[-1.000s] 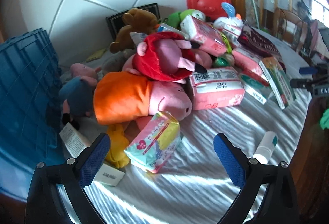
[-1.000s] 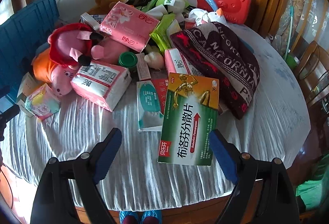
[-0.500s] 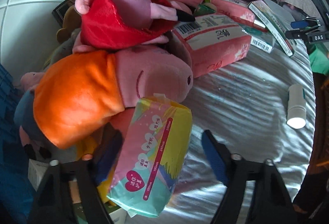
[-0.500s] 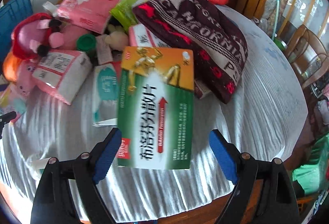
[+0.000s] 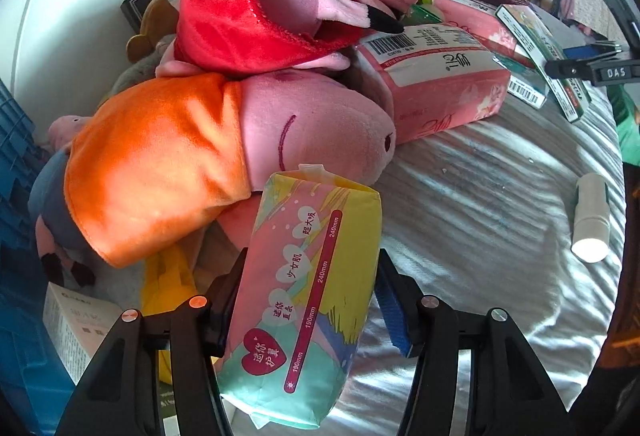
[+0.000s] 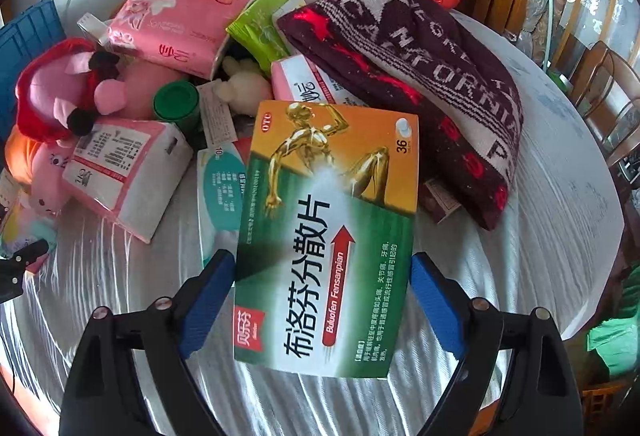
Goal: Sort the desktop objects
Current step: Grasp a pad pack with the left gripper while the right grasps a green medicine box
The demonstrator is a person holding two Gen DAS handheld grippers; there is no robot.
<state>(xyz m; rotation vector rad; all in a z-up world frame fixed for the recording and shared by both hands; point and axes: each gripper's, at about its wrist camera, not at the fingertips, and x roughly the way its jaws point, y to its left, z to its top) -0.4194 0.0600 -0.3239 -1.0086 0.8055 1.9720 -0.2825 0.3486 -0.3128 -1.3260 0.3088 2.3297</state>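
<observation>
Soft pad packet (image 5: 308,288) squashes in the closed left gripper (image 5: 306,300), so hold mid-body; light, stiff medicine box (image 6: 328,248) at 12 o'clock sits between the right gripper (image 6: 322,292) pads, apparently pinched.

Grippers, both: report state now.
Left gripper: closed on the pastel pad pack.
Right gripper: fingers at the green medicine box edges; grip cannot be told.

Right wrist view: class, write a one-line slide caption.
Right gripper closes on a green medicine box before a cluttered table.
</observation>
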